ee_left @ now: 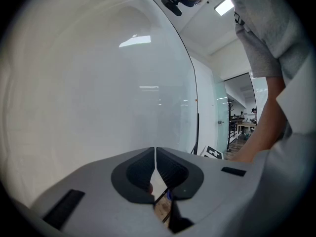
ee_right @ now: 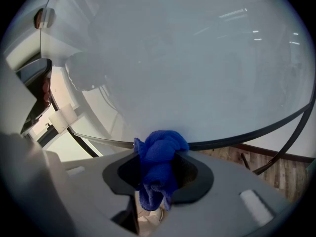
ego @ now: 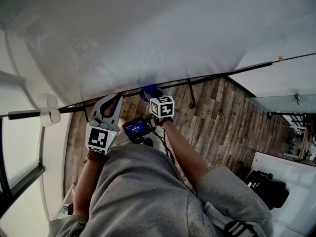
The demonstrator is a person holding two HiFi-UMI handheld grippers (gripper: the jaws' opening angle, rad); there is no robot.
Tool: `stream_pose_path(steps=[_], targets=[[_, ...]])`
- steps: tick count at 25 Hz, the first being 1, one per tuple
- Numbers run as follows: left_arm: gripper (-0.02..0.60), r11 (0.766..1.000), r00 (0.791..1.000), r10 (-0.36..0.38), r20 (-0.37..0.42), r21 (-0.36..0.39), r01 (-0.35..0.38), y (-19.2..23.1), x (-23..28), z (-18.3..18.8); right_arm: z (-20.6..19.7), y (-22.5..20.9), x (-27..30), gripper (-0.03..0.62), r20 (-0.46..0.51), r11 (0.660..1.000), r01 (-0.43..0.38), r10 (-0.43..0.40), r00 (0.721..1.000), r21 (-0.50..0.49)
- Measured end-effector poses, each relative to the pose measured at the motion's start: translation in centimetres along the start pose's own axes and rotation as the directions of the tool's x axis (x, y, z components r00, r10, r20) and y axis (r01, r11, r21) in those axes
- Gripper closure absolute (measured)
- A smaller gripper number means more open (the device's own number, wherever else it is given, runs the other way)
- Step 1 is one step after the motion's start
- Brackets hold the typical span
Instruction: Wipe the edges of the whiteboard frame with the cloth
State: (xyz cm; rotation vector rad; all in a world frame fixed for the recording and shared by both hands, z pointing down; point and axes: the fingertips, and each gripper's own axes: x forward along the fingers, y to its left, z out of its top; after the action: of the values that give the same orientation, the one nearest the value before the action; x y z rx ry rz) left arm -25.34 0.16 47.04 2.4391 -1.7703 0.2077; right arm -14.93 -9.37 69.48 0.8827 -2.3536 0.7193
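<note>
The whiteboard [ego: 148, 33] fills the upper head view, and its dark bottom frame edge [ego: 222, 75] runs across below it. My right gripper [ego: 149, 94] is shut on a blue cloth [ego: 148, 90], which it presses against that edge. In the right gripper view the bunched cloth [ee_right: 160, 157] sits between the jaws, touching the frame edge [ee_right: 247, 134]. My left gripper [ego: 112, 101] is just left of it, close under the same edge. Its jaws [ee_left: 156, 154] are shut with nothing between them, facing the board surface [ee_left: 98, 83].
Wooden floor [ego: 222, 117] lies below the board. A white clip [ego: 48, 116] sits on the frame at the left, and a dark bracket [ego: 191, 98] hangs under the edge to the right. A black bag [ego: 269, 189] rests at lower right. The person's grey sleeves [ego: 143, 191] fill the foreground.
</note>
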Motion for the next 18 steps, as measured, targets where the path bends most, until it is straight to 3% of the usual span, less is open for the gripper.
stream_pose_path(steps=[5, 10, 18], targets=[[0.563, 0.999, 1.000, -0.001, -0.028, -0.038, 0.000, 0.1, -0.3, -0.1, -0.1, 1.3, 0.5, 0.450, -0.009, 0.999, -0.042, 0.042, 0.999, -0.016], [0.563, 1.000, 1.000, 0.017, -0.004, -0.003, -0.017, 0.4, -0.3, -0.1, -0.3, 2.5, 0.6, 0.450, -0.025, 0.995, -0.086, 0.085, 0.996, -0.044], [0.563, 0.999, 0.999, 0.045, -0.006, -0.012, -0.045, 1.0, -1.1, -0.3, -0.8, 4.8, 1.3, 0.450, -0.074, 0.979, -0.164, 0.156, 0.985, -0.123]])
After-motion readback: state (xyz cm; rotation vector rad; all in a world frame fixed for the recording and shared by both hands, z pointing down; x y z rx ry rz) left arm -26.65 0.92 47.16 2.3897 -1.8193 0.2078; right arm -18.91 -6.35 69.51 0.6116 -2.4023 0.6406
